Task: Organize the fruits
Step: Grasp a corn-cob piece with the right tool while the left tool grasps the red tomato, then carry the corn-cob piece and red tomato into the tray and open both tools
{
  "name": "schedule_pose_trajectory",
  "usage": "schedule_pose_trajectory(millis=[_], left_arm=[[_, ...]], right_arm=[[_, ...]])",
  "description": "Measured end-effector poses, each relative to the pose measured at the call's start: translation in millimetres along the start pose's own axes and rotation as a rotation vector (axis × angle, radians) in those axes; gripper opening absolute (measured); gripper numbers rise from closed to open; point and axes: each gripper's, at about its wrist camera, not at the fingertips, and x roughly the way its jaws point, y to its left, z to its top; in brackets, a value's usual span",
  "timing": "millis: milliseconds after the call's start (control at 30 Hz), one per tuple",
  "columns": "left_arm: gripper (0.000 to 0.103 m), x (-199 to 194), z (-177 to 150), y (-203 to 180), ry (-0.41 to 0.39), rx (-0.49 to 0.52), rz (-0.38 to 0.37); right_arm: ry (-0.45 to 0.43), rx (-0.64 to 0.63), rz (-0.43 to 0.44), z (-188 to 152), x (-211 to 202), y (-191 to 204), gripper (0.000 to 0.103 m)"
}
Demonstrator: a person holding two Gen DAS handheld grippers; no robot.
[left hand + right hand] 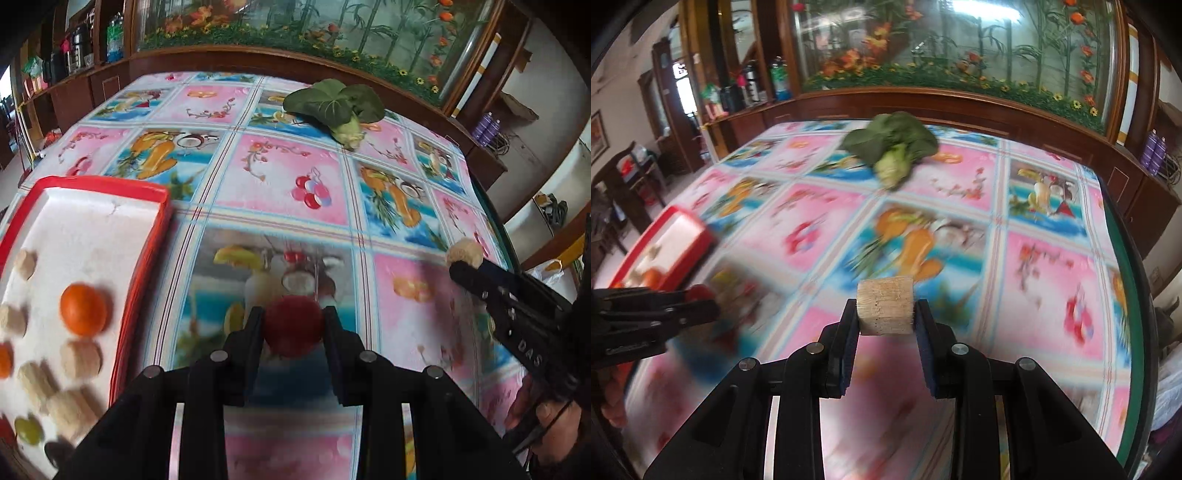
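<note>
Tray (147,192) | orange (83,309), beige cylinders (80,359), green fruit (27,430)

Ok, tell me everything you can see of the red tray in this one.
The red tray is a shallow rectangle with a raised red rim and a white floor, plastic by the look of it. It lies flat on the patterned tablecloth near the table's left edge. On its floor lie two oranges, several beige cylinder pieces and a green fruit. Neither gripper touches it.
</note>
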Motion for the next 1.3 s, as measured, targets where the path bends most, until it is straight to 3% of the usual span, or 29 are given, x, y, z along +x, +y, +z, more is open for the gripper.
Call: schedule_pose_trajectory(millis=[267,533,933,1133,1300], left_arm=[[0.034,-37,-44,-2,-0.016,0.037,-0.009],[0.034,-65,-52,19,-0.049,0.024,-0.032],[0.034,-98,-23,118,-0.139,-0.089,0.066],[0.034,-95,-3,174,-0.142,-0.132,0.144],[0.034,-82,12,199,-0.120,-0.118,0.186]], right_arm=[[0.006,0.021,0.061,-56,-44,59,0.029],[0.038,0.045,0.095,-79,-54,108,0.029],[-0.011,-0.028,0.201,-16,-37,191,0.029],[0.006,-0.072,0.240,7,-9,229,0.029],[0.001,-0.093,0.237,27,14,250,0.029]])
